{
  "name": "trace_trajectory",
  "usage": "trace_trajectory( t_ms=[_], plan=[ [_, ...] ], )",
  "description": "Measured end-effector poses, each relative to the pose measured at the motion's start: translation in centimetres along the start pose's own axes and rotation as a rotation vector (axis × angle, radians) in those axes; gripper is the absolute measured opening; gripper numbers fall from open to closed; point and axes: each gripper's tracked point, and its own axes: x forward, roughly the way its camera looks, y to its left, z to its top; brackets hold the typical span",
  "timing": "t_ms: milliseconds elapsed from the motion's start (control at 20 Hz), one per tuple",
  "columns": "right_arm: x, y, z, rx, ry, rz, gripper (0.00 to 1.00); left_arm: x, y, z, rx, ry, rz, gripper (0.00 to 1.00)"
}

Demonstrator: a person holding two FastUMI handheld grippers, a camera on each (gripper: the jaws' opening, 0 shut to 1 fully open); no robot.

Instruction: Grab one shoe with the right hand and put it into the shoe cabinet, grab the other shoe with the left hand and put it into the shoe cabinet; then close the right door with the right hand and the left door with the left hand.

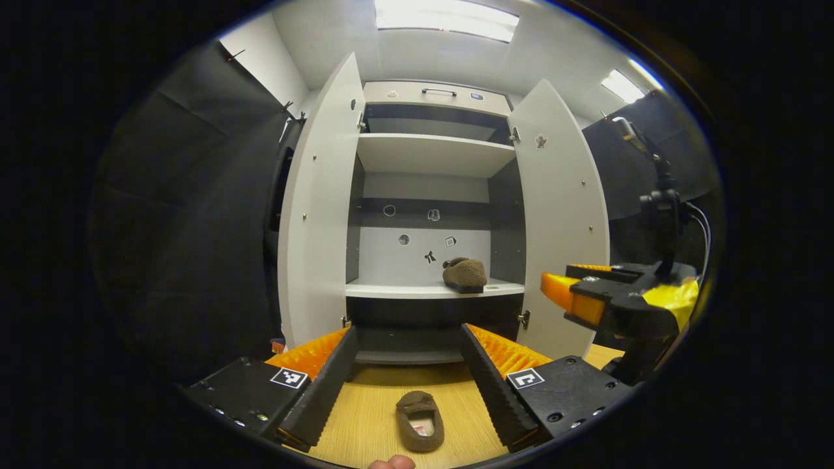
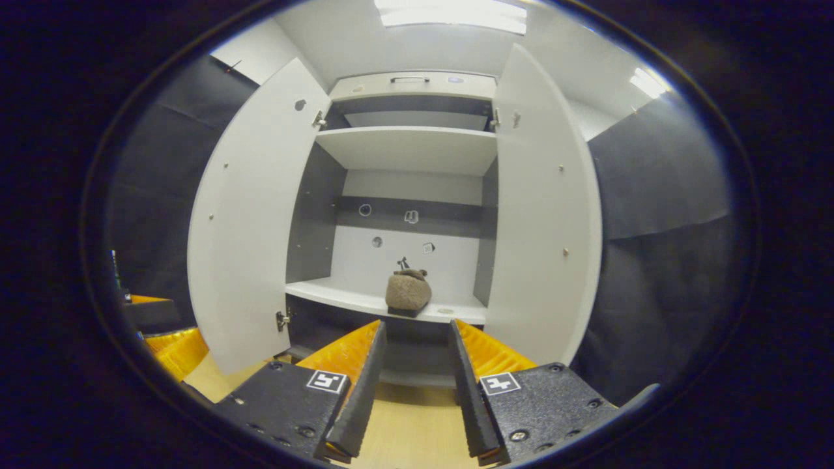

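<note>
Two grippers, both with fingers spread and nothing between them. Your left gripper (image 1: 409,365) hangs above the wooden floor (image 1: 371,404), jaws wide, and the second shoe (image 1: 420,420) lies between them at 6 o'clock in the left gripper view, opening up, near the lower edge. A fingertip (image 1: 391,463) of your own hand peeks in just below it.

Your right gripper (image 2: 417,384) is likewise released and empty, pointing at the cabinet. In the left gripper view it sits at 3 o'clock, beside the right door (image 1: 561,215).

Outward: the first shoe (image 2: 408,291) rests on the lower shelf (image 2: 339,298) of the shoe cabinet (image 1: 433,98), toward the shelf's right half, close to the front edge. Left door (image 1: 319,208) and right door both stand fully open.

Judgement: step one looks done; the left-hand grab is the step in hand.

Risks from here:
- The shoe on the floor is soft and low. If you close the fingers too high they may pinch only the collar, and the shoe could sag or drop on the lift.
- Placing the second shoe beside the first: a nudge could push the shelved one off the front edge.
- A shoe left overhanging the shelf lip would block the doors.
- The right gripper sits near the right door; a stray swing could knock it early.
</note>
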Motion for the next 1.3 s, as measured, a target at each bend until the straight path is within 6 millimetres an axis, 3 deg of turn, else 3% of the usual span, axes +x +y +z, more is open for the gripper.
trace_trajectory(
  t_ms=[200, 400, 450, 550, 750, 950, 1100, 1300],
  plan=[
    [-3.1, -2.0, -3.9, 0.002, 0.027, -0.085, 0.66, -0.2, -1.0, -1.2, 0.002, 0.035, -0.033, 0.95],
    [-4.5, -3.4, -6.3, 0.023, 0.073, -0.114, 0.73, -0.6, -1.6, -3.3, -0.001, 0.102, -0.054, 0.95],
    [-4.9, -4.0, -6.7, 0.017, 0.085, -0.133, 0.80, -0.5, -1.7, -4.2, -0.005, 0.126, -0.057, 0.95],
    [-5.5, -4.5, -6.9, 0.023, 0.094, -0.151, 0.85, -0.2, -1.8, -6.3, -0.019, 0.185, -0.064, 0.95],
    [-6.1, -5.7, -7.7, 0.010, 0.125, -0.178, 0.85, 0.8, -1.9, -11.6, -0.069, 0.326, -0.082, 0.95],
    [-6.6, -6.2, -8.0, 0.014, 0.146, -0.179, 0.85, 2.0, -0.5, -17.7, -0.117, 0.507, -0.054, 0.95],
    [-6.7, -6.6, -8.4, -0.005, 0.158, -0.187, 0.85, 2.5, 0.2, -21.2, -0.220, 0.630, -0.024, 0.96],
    [-6.6, -6.8, -8.5, -0.034, 0.171, -0.182, 0.85, 4.8, 2.1, -26.2, -0.186, 0.719, 0.018, 0.96]
  ],
)
